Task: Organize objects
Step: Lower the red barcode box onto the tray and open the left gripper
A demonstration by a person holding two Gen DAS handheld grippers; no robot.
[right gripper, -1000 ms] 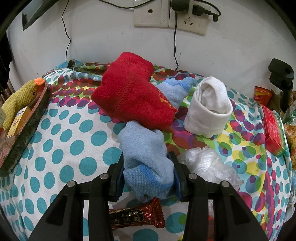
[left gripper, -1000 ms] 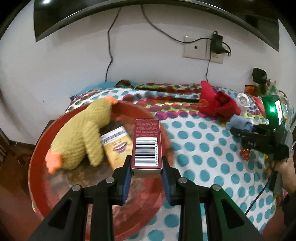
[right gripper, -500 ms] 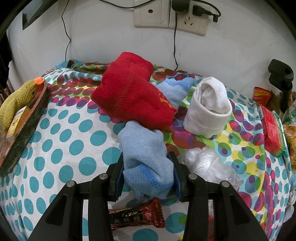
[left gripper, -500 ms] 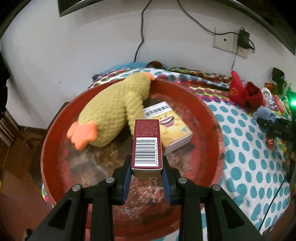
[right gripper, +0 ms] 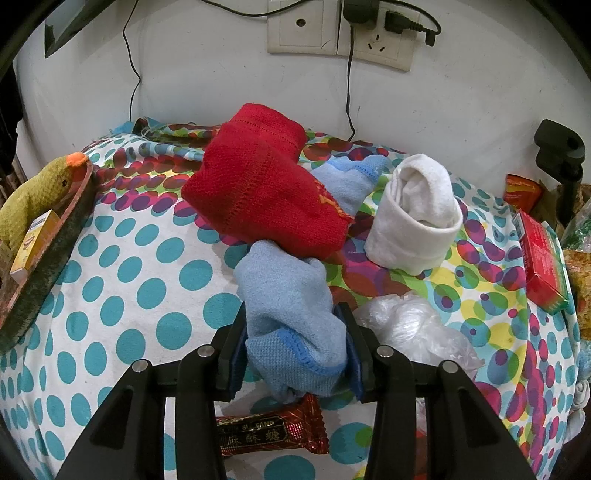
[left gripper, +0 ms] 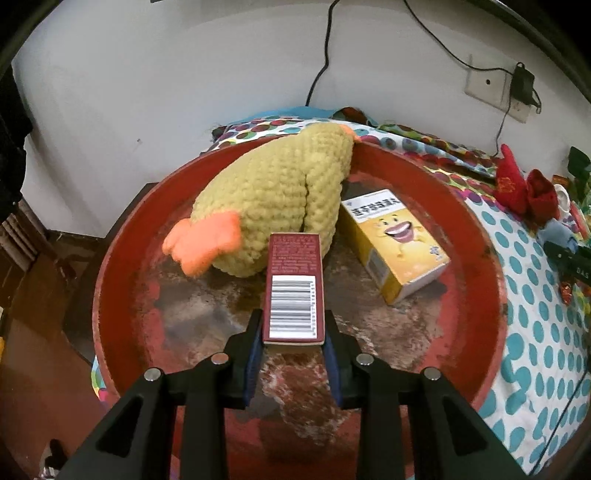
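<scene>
My left gripper is shut on a dark red box with a barcode, held above the worn floor of a round red tray. In the tray lie a yellow knitted duck with orange feet and a yellow box with a smiling face. My right gripper is shut on a light blue sock over the dotted cloth. A red sock lies on the blue sock's far end. A rolled white sock stands to the right.
A red candy wrapper lies under the right gripper. Crumpled clear plastic sits to its right, a red box further right. The tray's edge with the duck shows at far left. A wall with sockets and cables stands behind.
The left gripper carried the dark red box leftward and down over the tray, so the duck and yellow box look nearer. The right gripper and blue sock kept still.
</scene>
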